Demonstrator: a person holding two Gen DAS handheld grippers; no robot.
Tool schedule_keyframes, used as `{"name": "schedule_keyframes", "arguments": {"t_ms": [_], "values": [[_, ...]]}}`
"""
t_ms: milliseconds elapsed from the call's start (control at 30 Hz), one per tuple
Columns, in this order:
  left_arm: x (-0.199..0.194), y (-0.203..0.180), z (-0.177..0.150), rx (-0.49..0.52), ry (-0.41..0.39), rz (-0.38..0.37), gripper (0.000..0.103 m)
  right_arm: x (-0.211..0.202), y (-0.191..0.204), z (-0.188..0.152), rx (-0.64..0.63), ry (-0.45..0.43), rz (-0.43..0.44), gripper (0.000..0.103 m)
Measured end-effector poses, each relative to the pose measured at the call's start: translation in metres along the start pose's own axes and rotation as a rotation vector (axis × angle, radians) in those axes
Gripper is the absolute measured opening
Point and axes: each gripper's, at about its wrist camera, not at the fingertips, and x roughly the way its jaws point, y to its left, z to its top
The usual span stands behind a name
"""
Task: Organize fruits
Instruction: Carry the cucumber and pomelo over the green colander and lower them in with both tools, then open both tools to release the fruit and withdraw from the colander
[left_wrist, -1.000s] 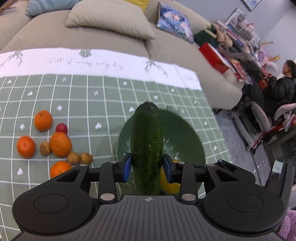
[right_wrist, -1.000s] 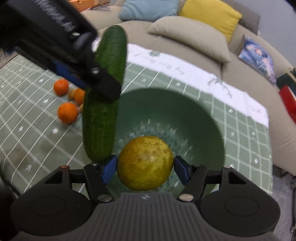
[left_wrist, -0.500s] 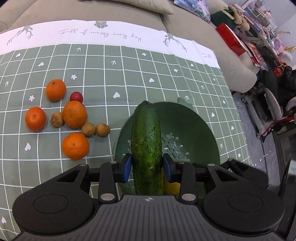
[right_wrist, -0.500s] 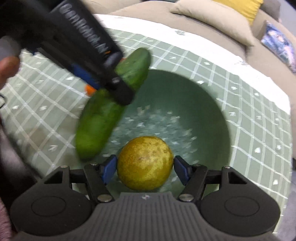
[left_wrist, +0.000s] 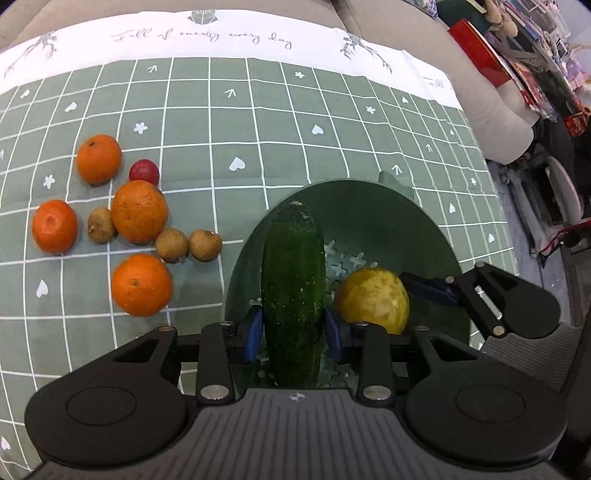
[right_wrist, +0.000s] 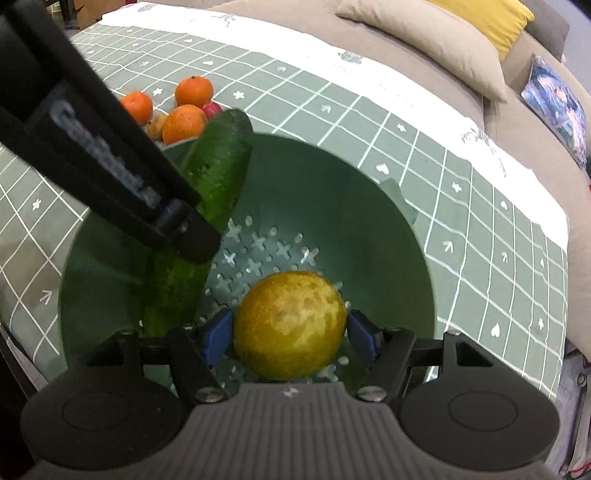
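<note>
While the left gripper clamps its jaws on a cucumber, the right gripper holds a yellow fruit between its own jaws. Both are low inside a green bowl with cross-shaped holes, the cucumber slanting toward its left wall. Beside the bowl, on the green checked cloth, lie four oranges, three small brown fruits and a red one.
</note>
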Motion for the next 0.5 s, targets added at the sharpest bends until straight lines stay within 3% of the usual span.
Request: {"name": "schedule_keyframes", "arguments": {"t_ms": [267, 367, 500], "values": [[0.002, 0.001, 0.001, 0.003, 0.009, -0.01, 0.04, 0.0, 0.008, 0.007, -0.035, 0.027, -0.022, 0.064], [0.001, 0.001, 0.0, 0.007, 0.011, -0.015, 0.044, -0.006, 0.01, 0.01, -0.051, 0.021, -0.042, 0.07], [-0.007, 0.0, -0.003, 0.017, 0.003, -0.02, 0.044, -0.013, 0.012, 0.016, -0.068, 0.022, -0.076, 0.071]]}}
